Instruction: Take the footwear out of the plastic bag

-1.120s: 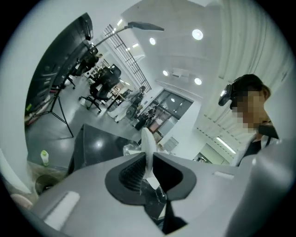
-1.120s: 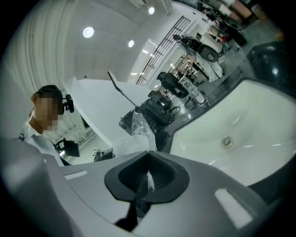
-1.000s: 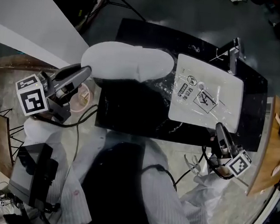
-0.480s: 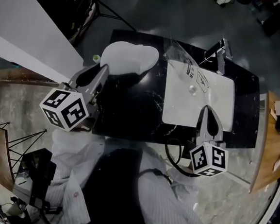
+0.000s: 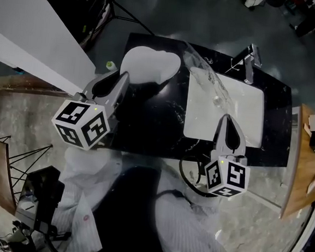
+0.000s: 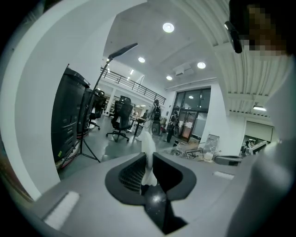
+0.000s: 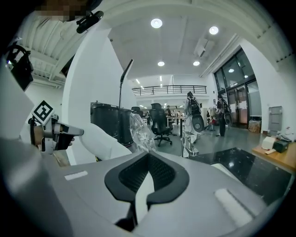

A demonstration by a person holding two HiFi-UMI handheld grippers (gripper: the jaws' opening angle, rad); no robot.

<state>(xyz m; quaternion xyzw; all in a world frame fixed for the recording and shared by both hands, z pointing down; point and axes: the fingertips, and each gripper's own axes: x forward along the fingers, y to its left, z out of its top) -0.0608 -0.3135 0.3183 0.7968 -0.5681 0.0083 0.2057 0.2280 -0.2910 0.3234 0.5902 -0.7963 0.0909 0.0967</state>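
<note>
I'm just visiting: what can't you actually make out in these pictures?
- Head view: whether the clear plastic bag holds anything; glare and the white sink behind it wash it out.
- Head view: where the right gripper pinches the bag; its own body covers that.
- Left gripper view: most of the white footwear; only a thin edge shows in the left gripper.

No word, number or brand can be read anywhere in these views. The only signs are black-and-white square markers, patterns and not letters. They stand on the marker cube [image 5: 83, 126] of the left gripper [image 5: 119, 81], near the black counter's [image 5: 147, 122] left edge, and on the cube [image 5: 227, 176] of the right gripper [image 5: 226, 120], off the counter's near edge. The clear plastic bag [image 5: 205, 77] rises over the far-left corner of the white sink [image 5: 246, 119], and no print on it can be made out.
</note>
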